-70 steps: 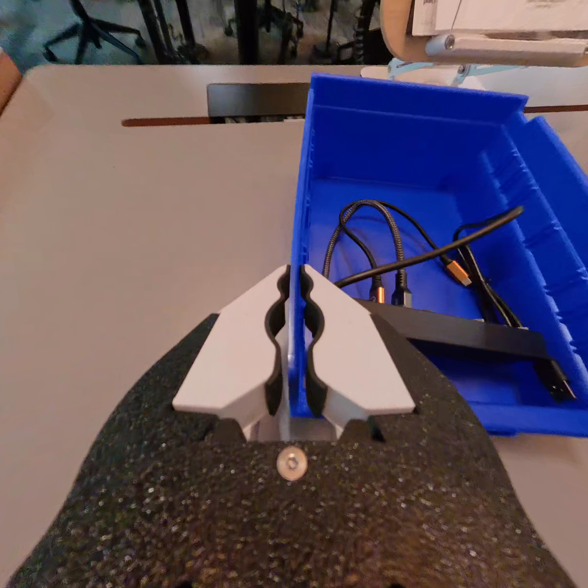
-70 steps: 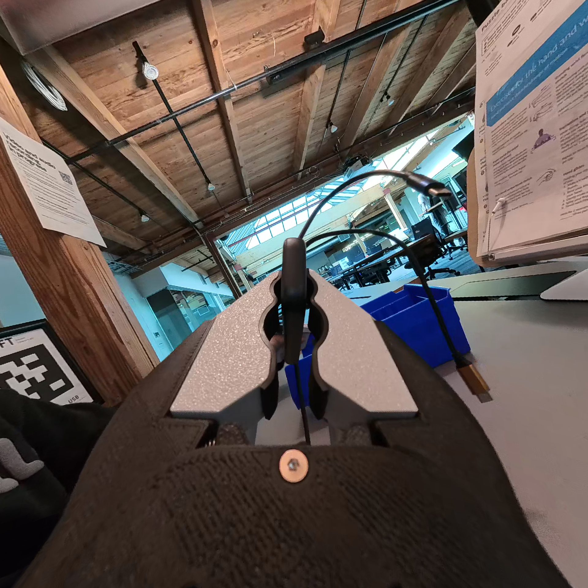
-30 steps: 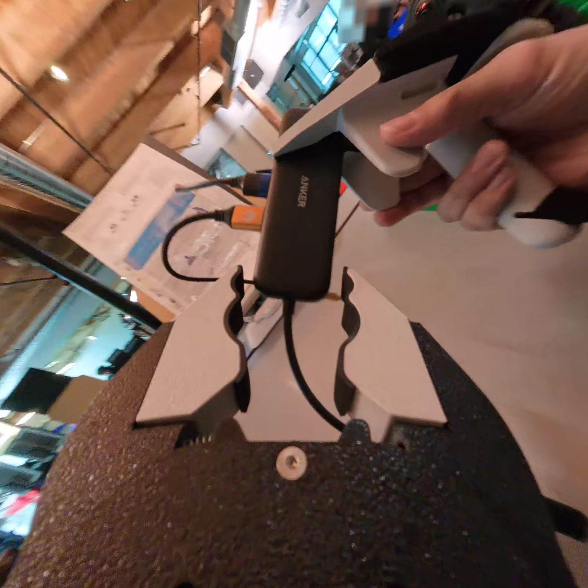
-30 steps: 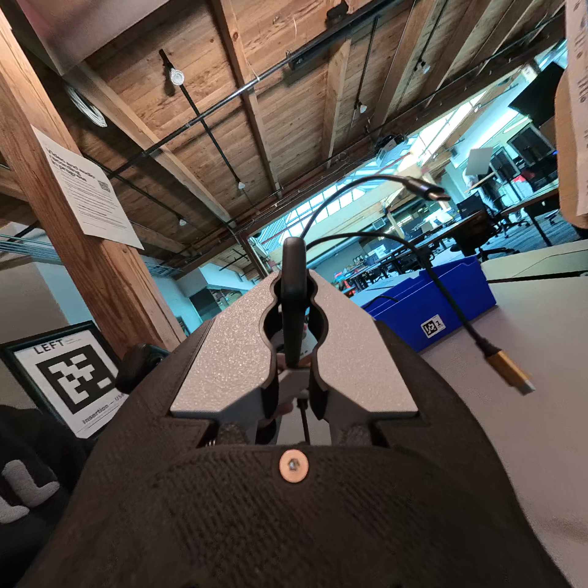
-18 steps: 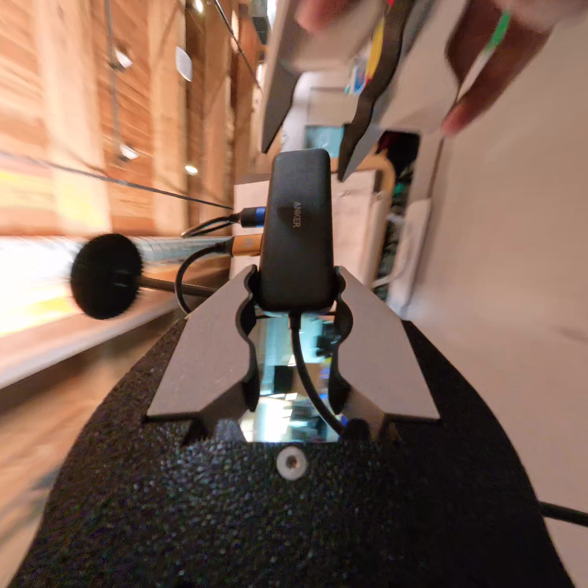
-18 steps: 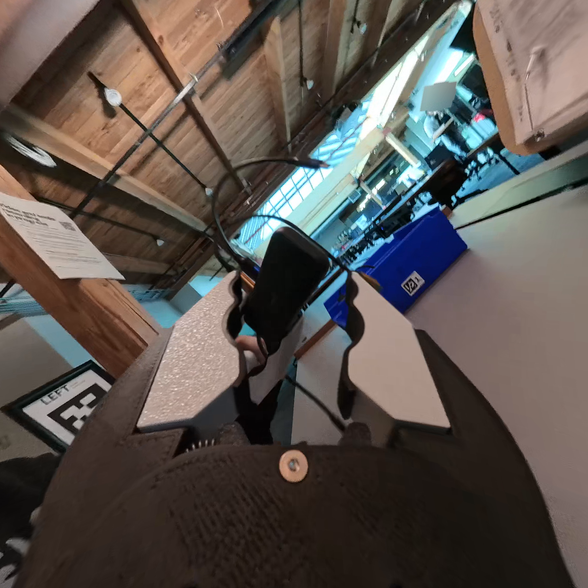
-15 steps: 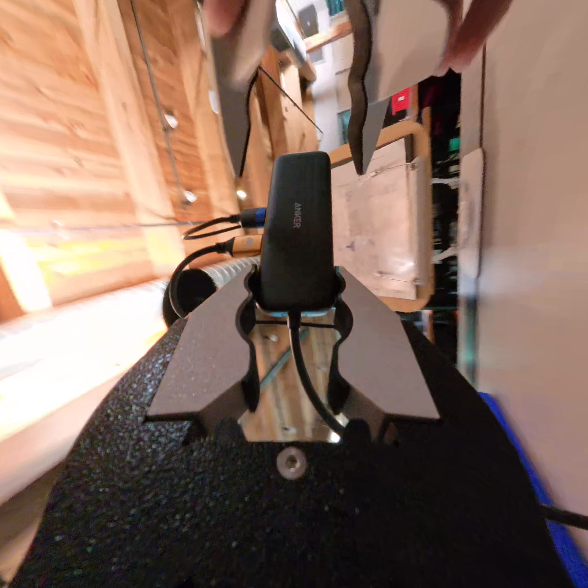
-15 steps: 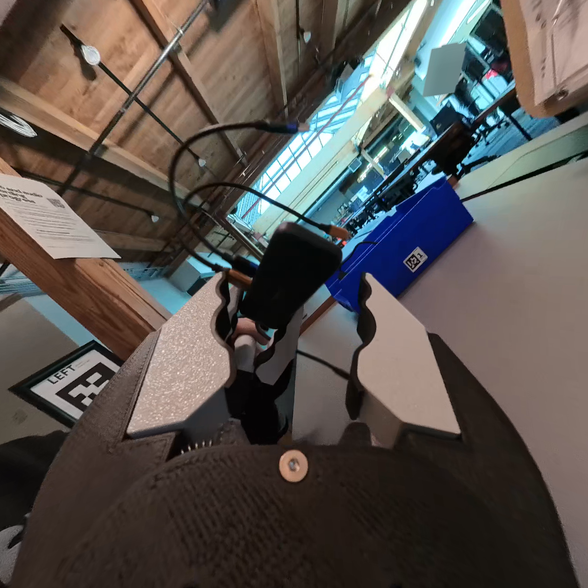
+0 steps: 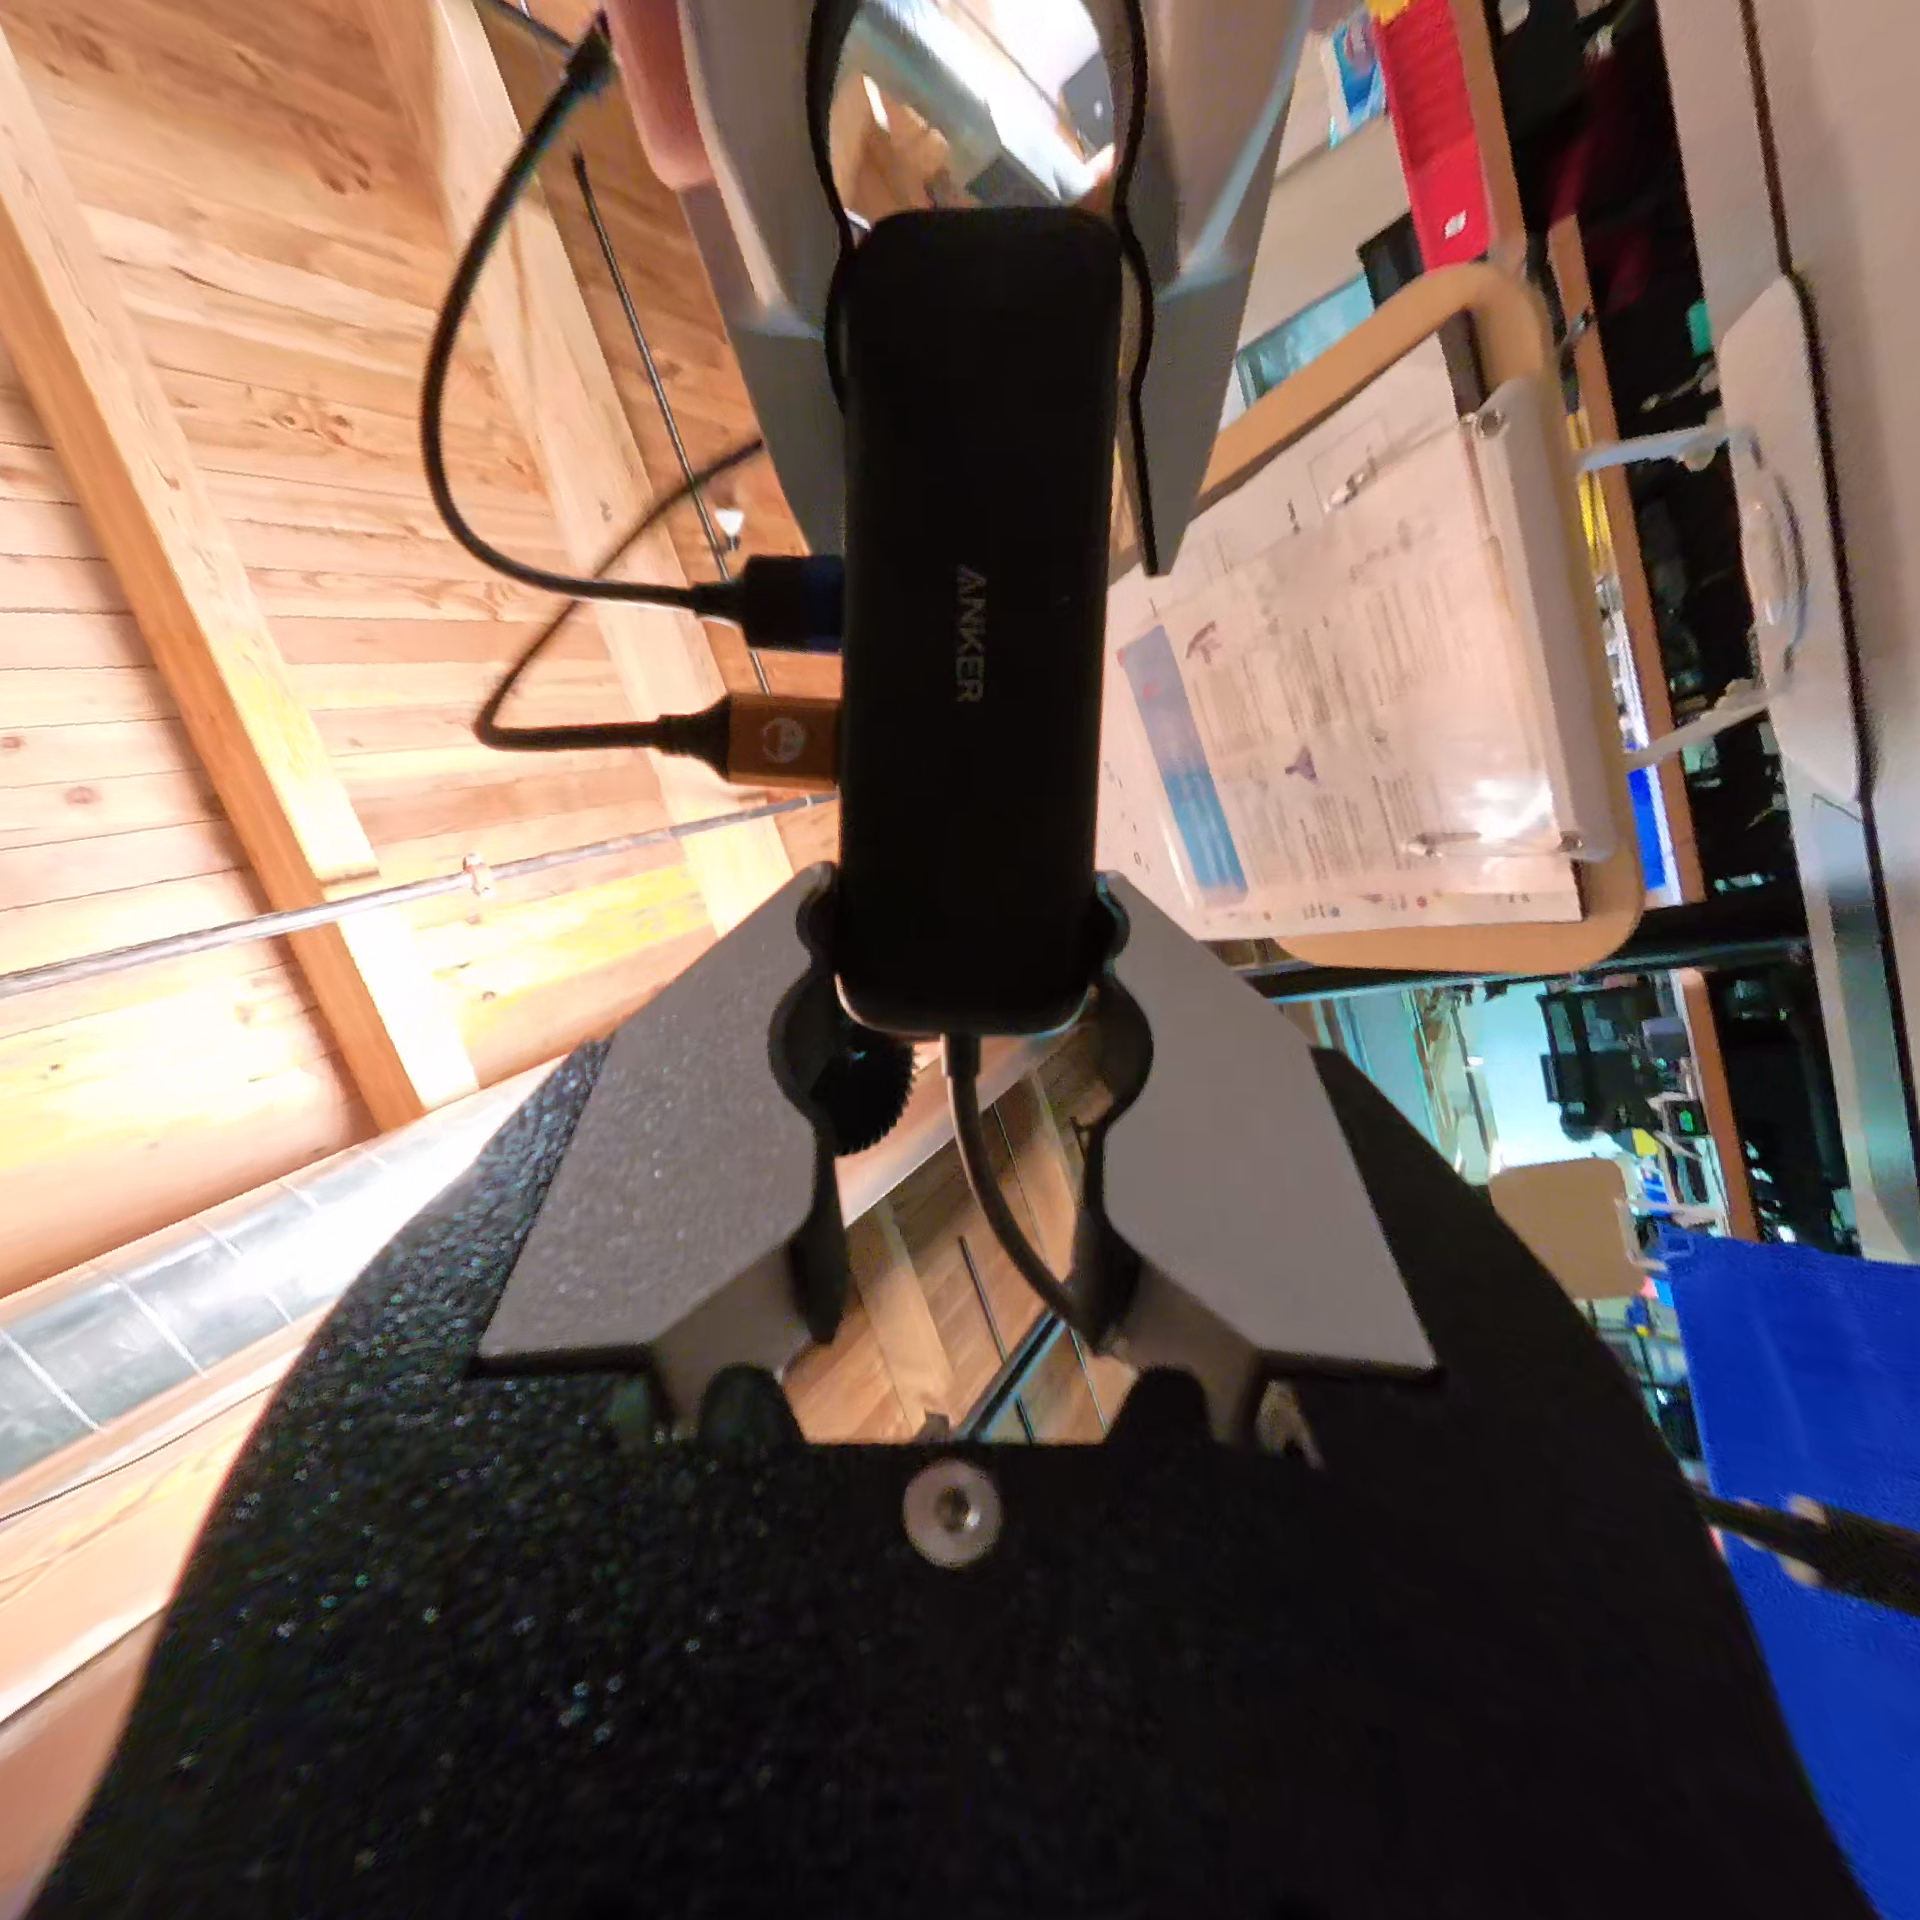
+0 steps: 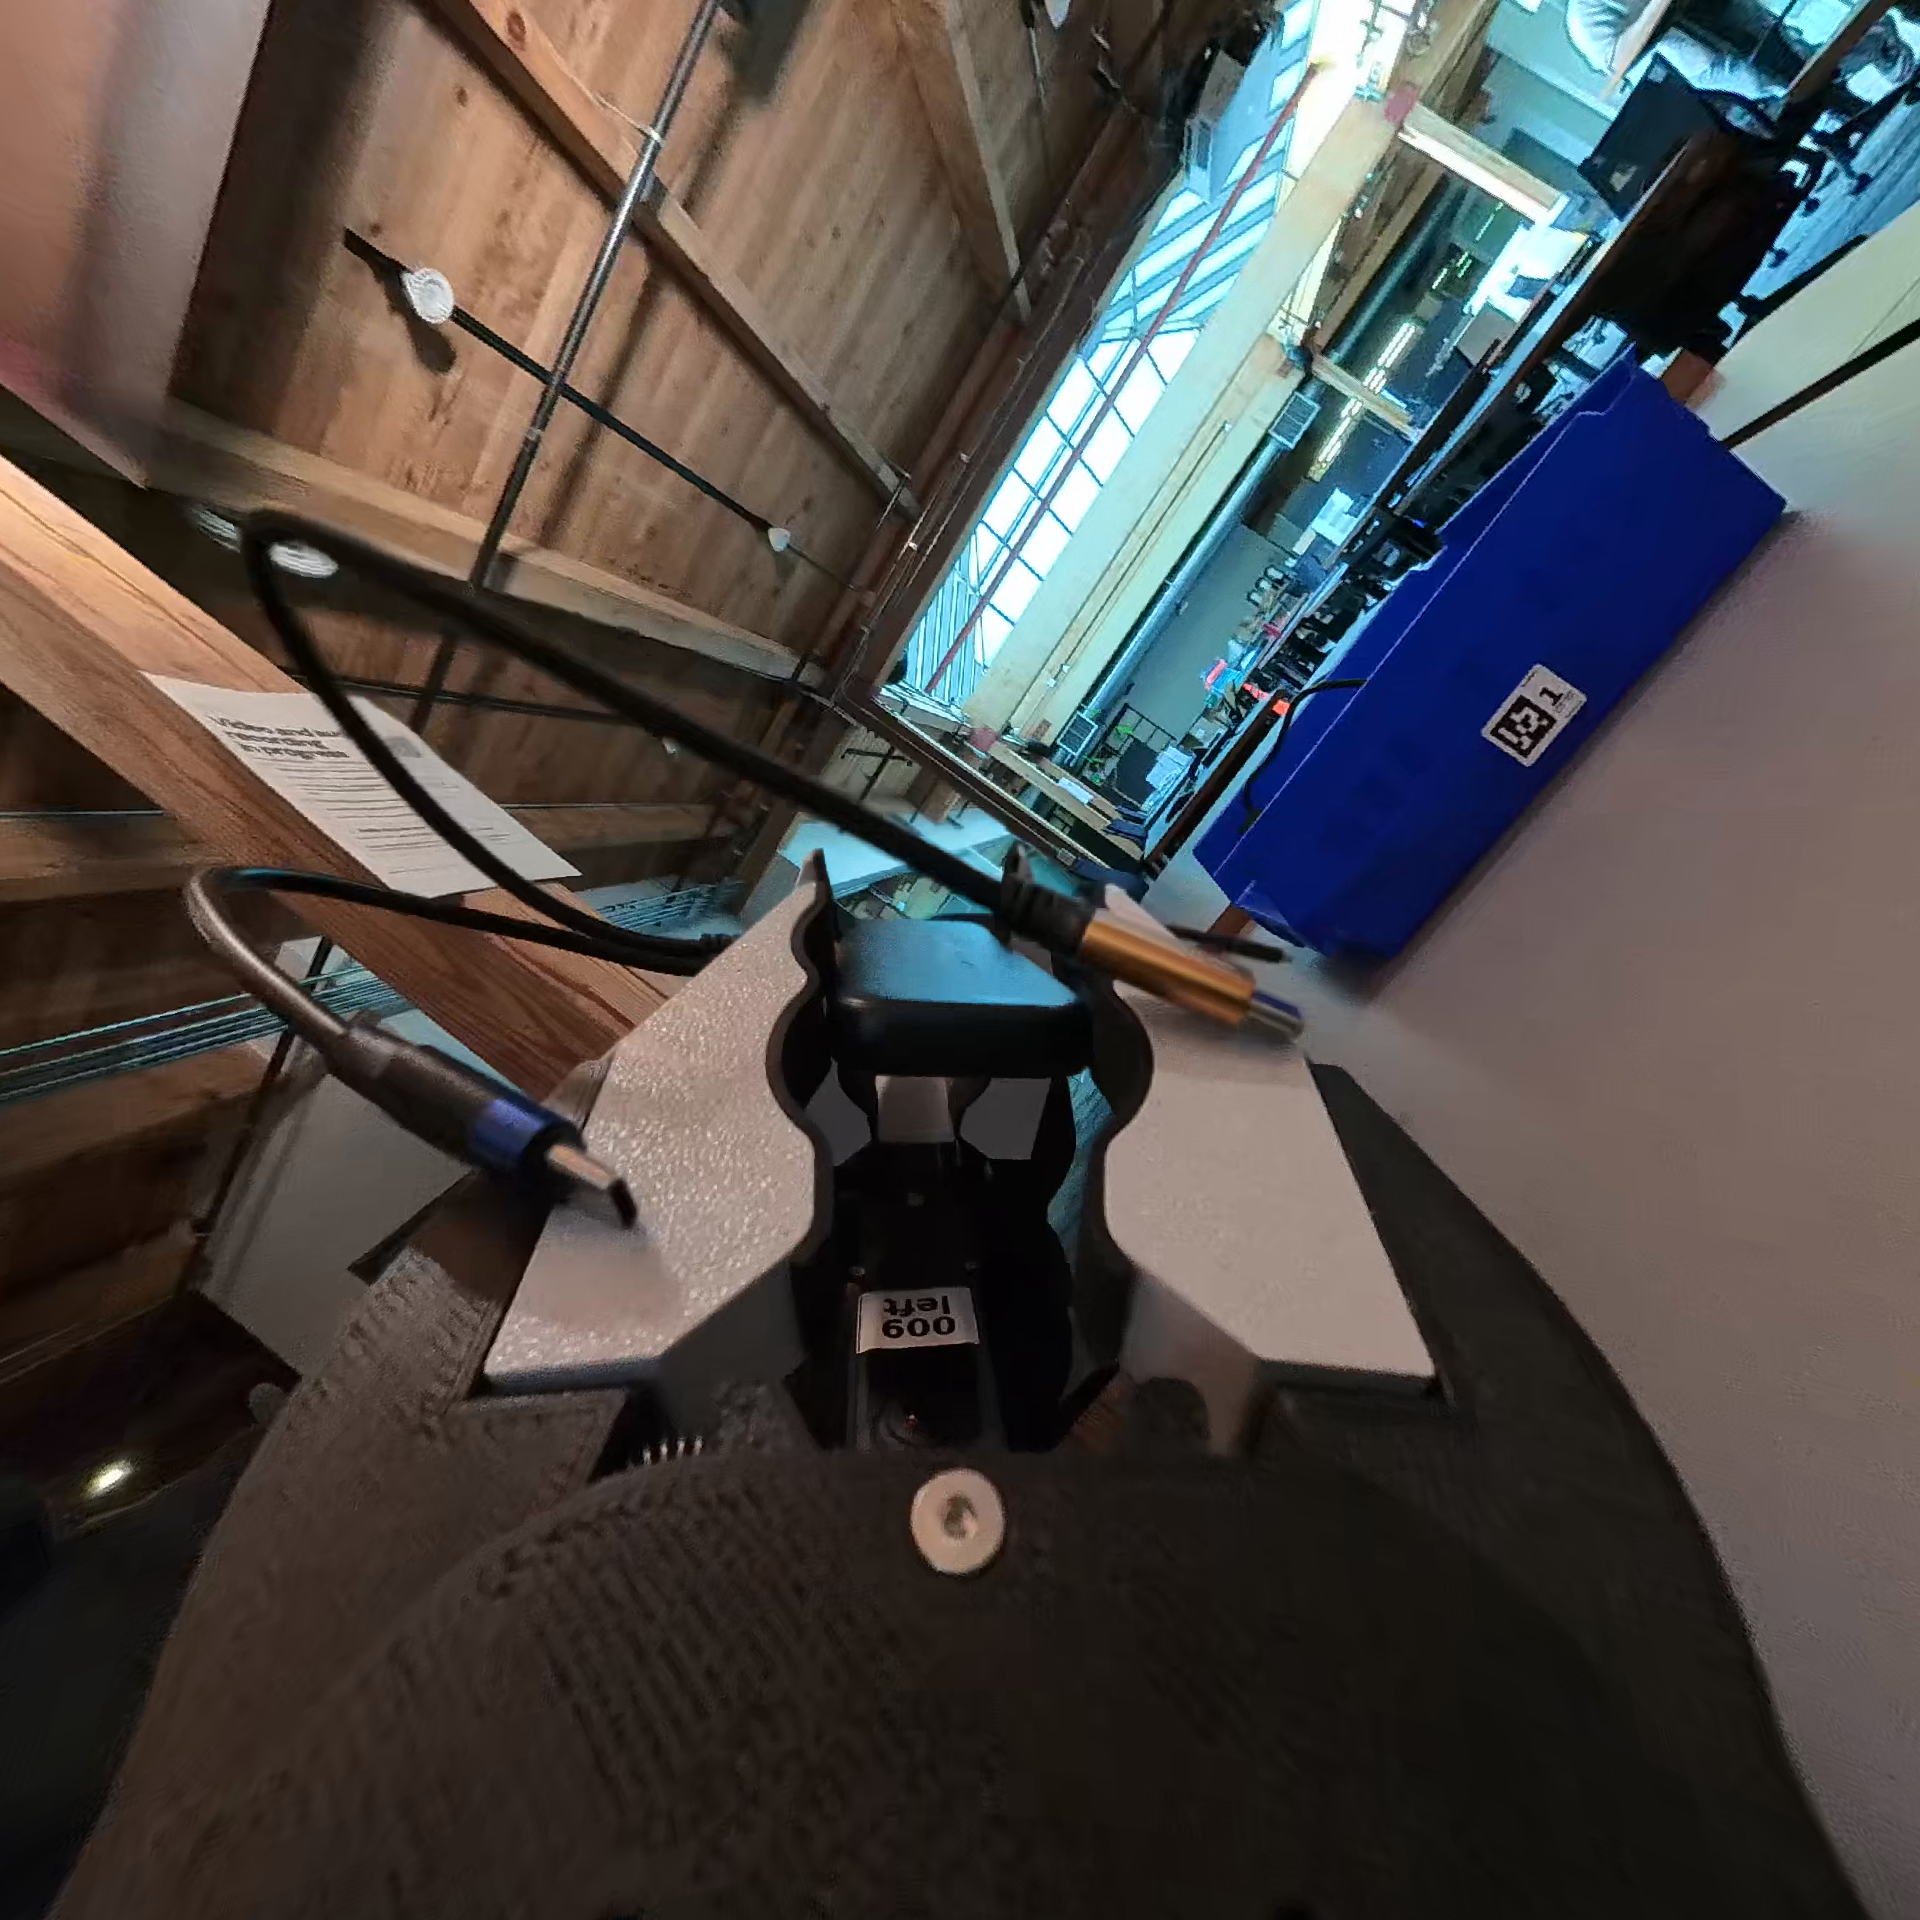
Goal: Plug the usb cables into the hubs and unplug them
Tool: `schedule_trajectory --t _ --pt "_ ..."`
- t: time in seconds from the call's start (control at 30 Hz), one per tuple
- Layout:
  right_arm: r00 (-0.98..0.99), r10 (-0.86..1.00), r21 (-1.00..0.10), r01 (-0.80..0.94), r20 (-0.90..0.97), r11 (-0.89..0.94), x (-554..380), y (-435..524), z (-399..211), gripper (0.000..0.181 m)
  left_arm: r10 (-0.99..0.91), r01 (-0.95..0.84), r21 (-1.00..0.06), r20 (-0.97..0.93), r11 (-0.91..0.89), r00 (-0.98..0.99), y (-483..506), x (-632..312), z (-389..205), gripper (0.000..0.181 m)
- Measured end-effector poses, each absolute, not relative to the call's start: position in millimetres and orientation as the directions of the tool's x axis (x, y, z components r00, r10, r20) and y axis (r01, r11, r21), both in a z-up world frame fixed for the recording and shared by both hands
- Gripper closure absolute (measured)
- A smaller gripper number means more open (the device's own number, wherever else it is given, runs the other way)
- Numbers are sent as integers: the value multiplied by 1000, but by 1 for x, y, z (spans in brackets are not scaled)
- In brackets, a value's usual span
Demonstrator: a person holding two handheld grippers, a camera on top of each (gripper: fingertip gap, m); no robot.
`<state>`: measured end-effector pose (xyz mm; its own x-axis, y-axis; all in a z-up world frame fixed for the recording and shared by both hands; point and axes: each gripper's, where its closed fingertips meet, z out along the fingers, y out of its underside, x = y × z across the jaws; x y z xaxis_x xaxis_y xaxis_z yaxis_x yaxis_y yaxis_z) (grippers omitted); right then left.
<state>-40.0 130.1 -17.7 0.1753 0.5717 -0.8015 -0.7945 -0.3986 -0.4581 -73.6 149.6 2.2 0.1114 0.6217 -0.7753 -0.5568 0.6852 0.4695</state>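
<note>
While both tools clasp its ends, hub (image 9: 971,623) points straight ahead.

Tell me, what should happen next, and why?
Probably the right gripper should leave the hub's far end and take the orange plug. The left gripper clamps the hub's near end, and the orange plug and blue plug sit in its side, so unplugging seems next.

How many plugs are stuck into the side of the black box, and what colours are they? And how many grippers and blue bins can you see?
Black hub: 1
Plugs in its side: 2, one black with a blue band, one orange
Grippers: 2, the left gripper and the right gripper, one at each end of the hub
Blue bin: 1
Total: 6 things
</note>
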Motion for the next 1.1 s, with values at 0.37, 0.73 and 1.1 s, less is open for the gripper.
schedule_trajectory --t 0.37,0.73,1.1 --pt "171 606 -509 -736 -777 -445 -54 123 -20 123 657 -617 457 -742 641 132 159 -75 20 137" --pt "81 647 -512 -688 -758 -514 -73 114 -19 139 679 -655 445 -720 610 143 170 -83 34 137" --pt "61 630 -487 -692 -774 -532 -80 118 -21 125 697 -697 431 -704 573 138 173 -84 44 137"
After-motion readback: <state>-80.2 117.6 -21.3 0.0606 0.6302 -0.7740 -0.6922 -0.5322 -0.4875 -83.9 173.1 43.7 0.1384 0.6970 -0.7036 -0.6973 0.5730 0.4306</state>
